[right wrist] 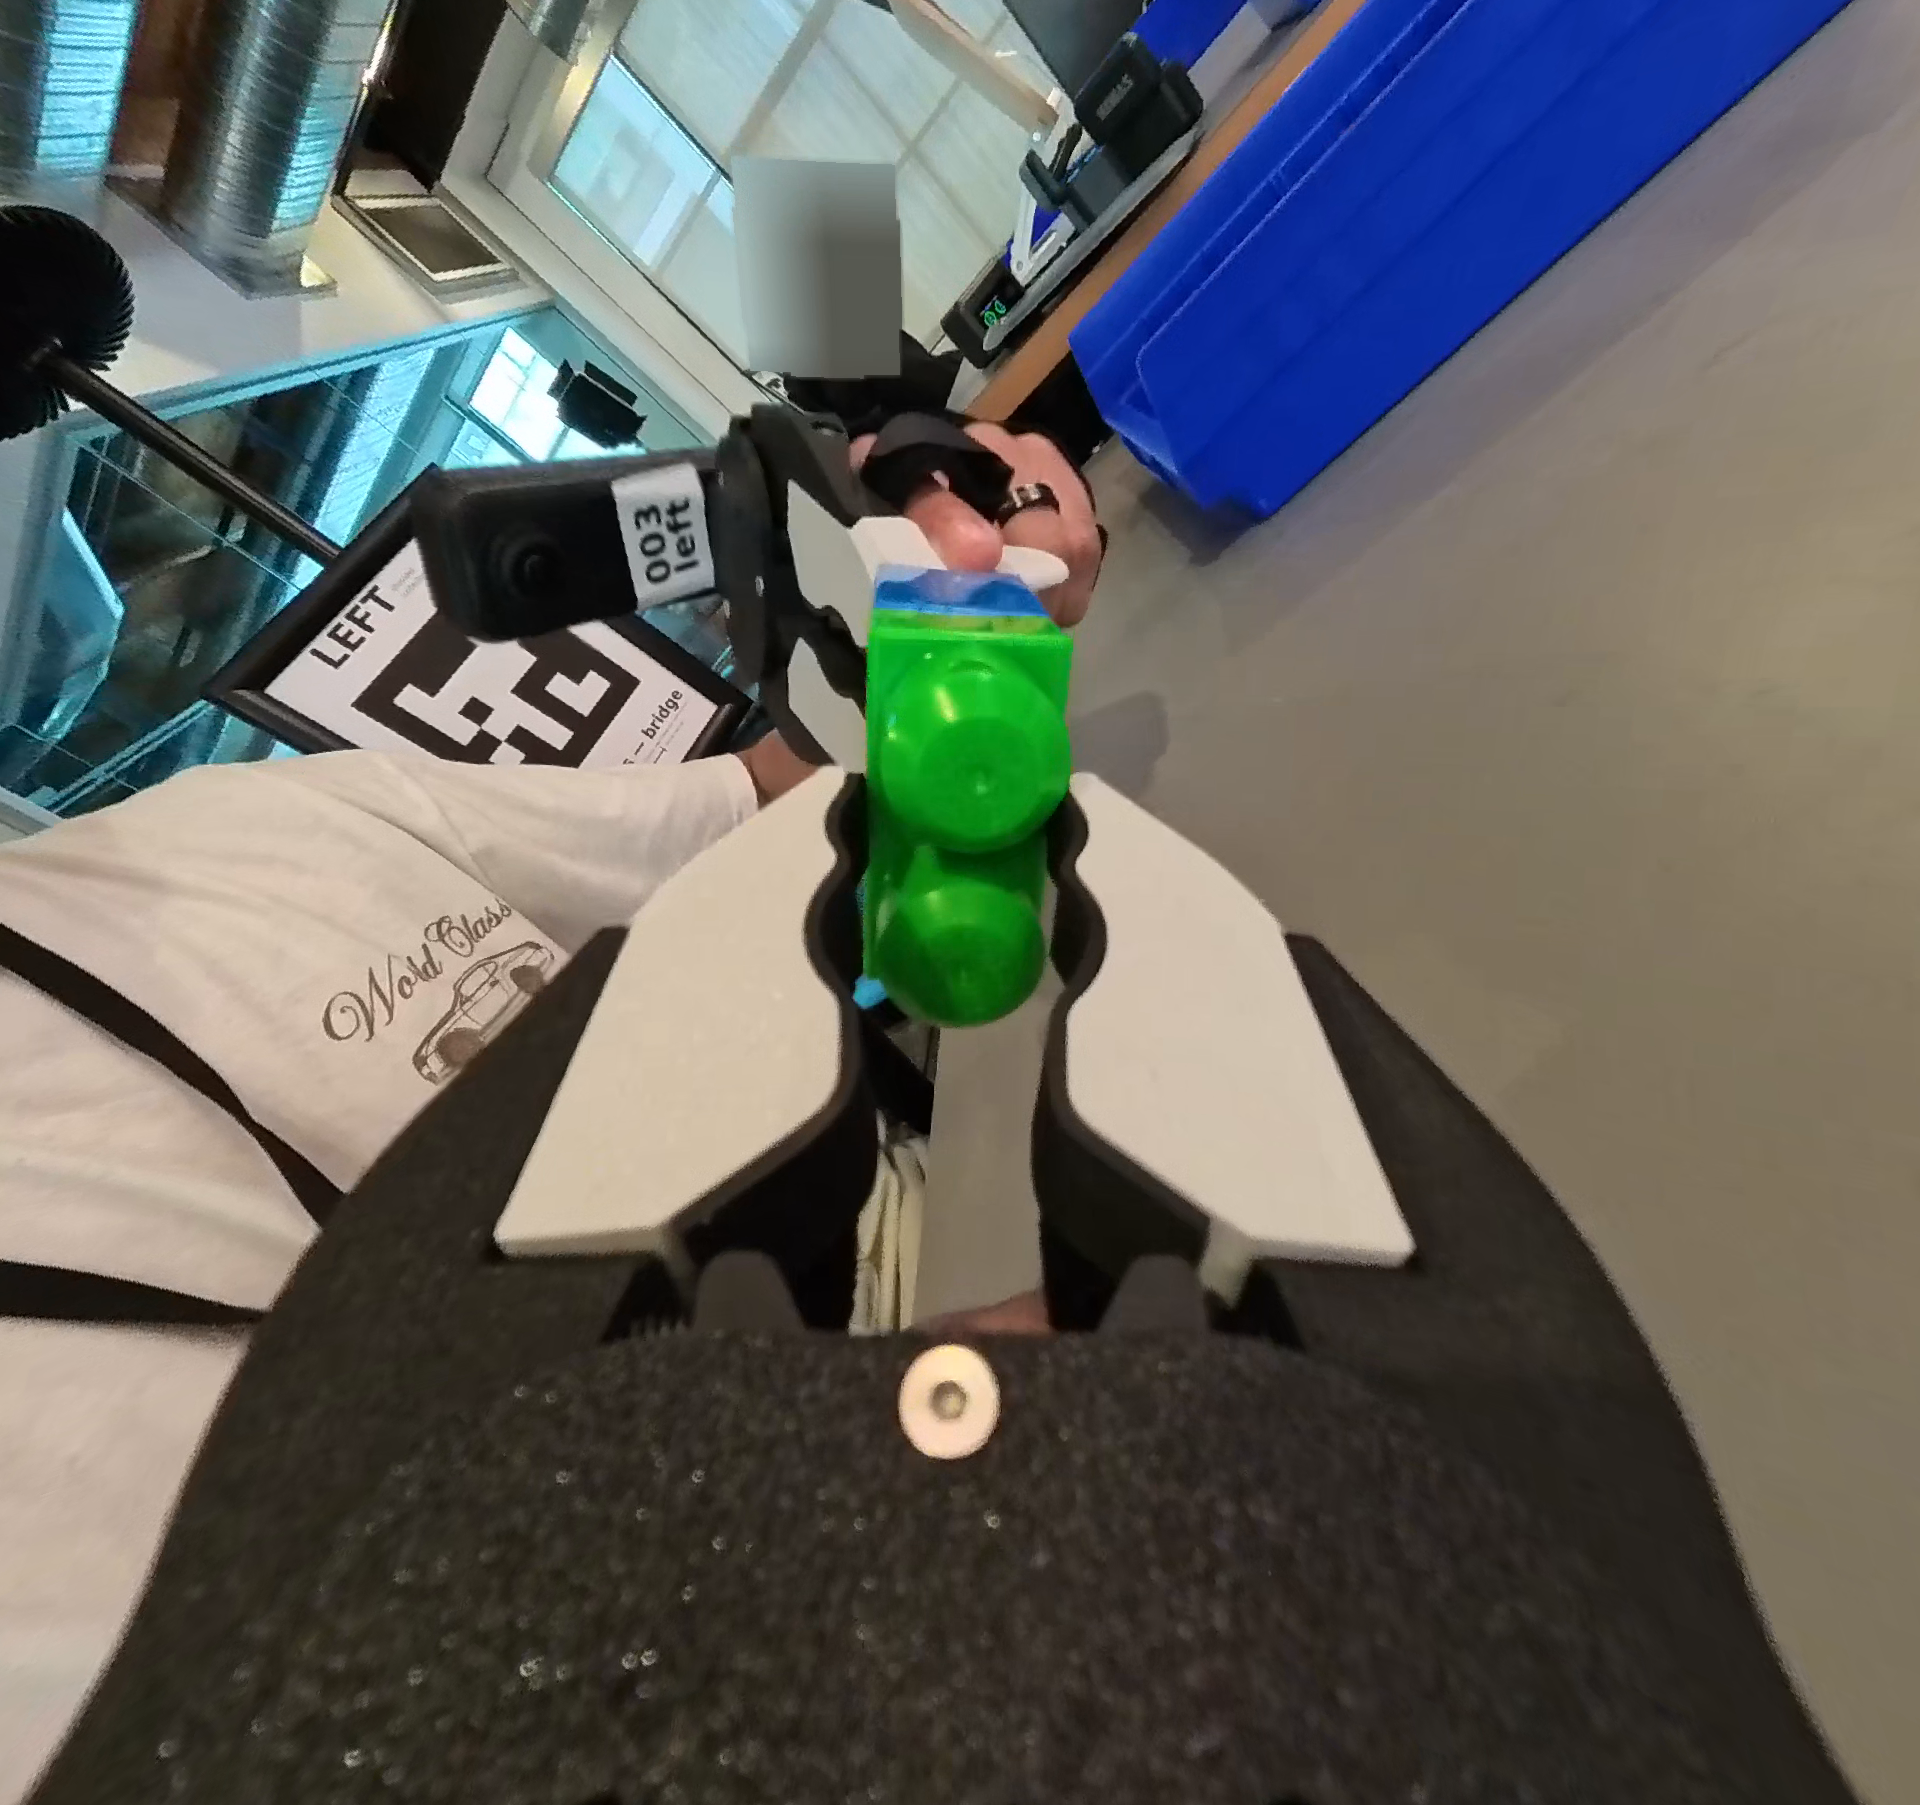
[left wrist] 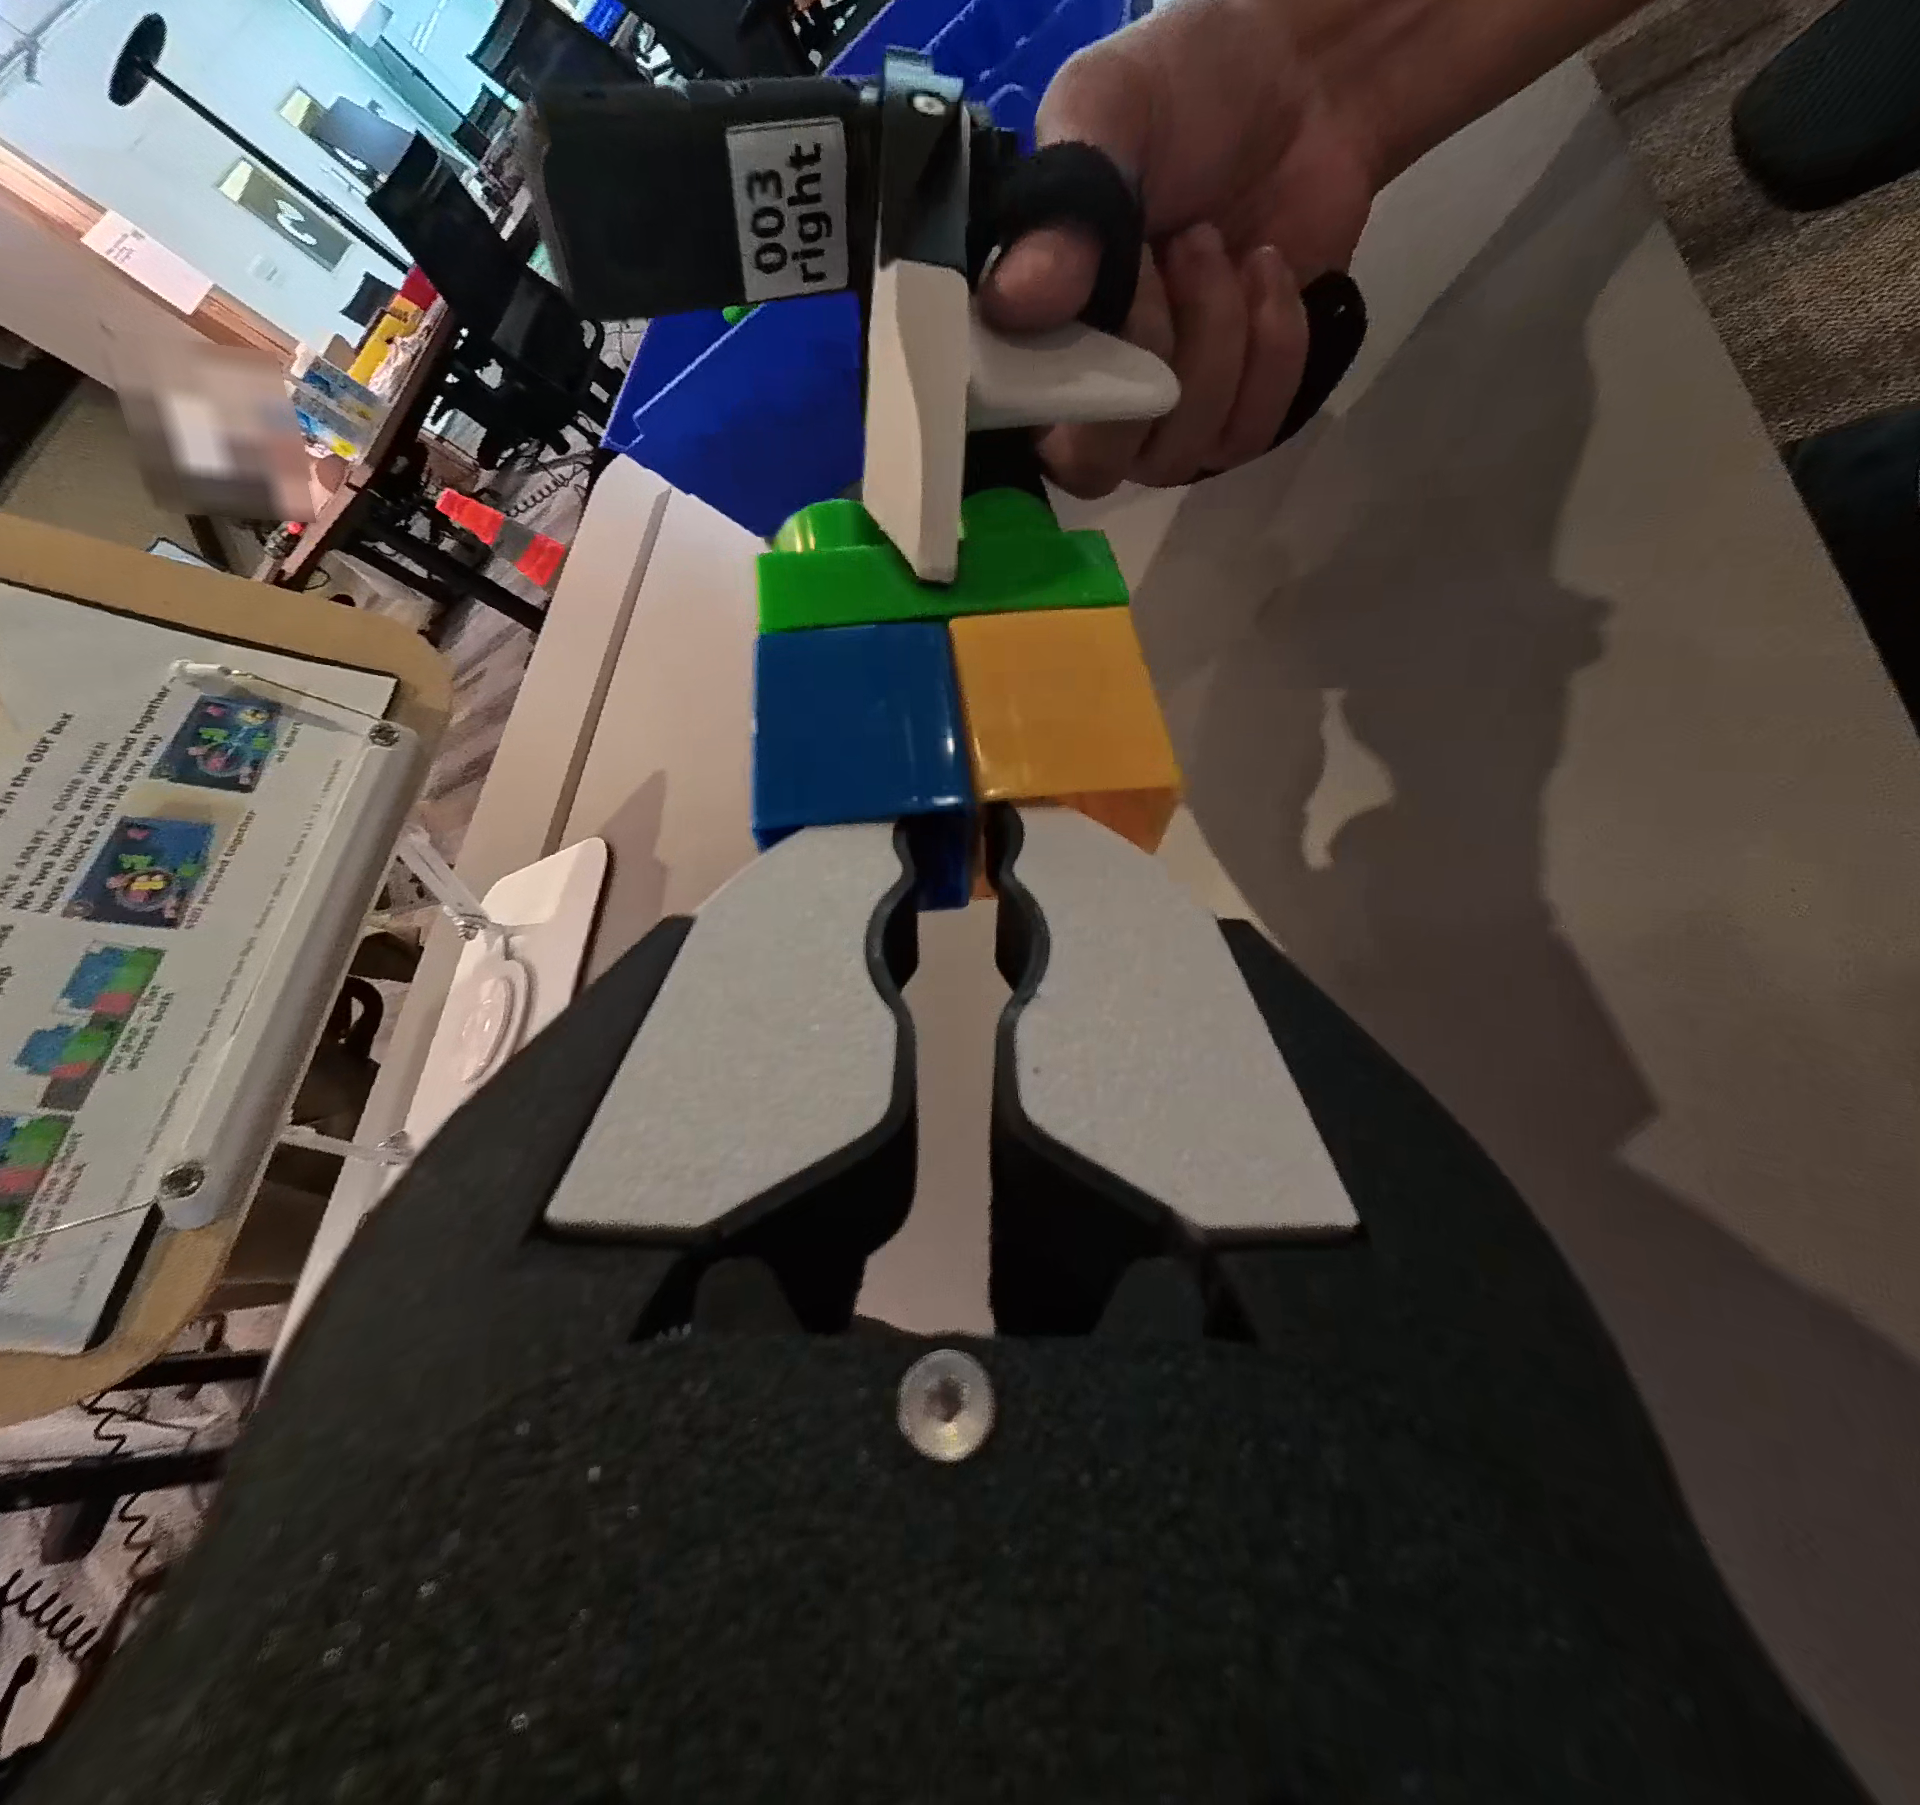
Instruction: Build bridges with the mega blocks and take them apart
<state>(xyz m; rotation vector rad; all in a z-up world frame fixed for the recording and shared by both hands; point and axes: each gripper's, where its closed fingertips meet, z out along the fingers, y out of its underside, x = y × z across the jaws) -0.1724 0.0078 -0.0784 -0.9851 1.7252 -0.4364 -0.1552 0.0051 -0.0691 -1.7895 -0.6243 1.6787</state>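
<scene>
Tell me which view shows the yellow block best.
Left wrist view: the yellow block shows a full face beside the blue block, under the green block. In the right wrist view the green block hides it.

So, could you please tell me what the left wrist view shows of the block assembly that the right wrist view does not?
Only the left wrist view shows the yellow block beside the blue block, with the left gripper pinching their adjoining walls. Only the right wrist view shows the green block's two round studs end-on. Both show the green block clamped by the right gripper, held above the grey table.
</scene>
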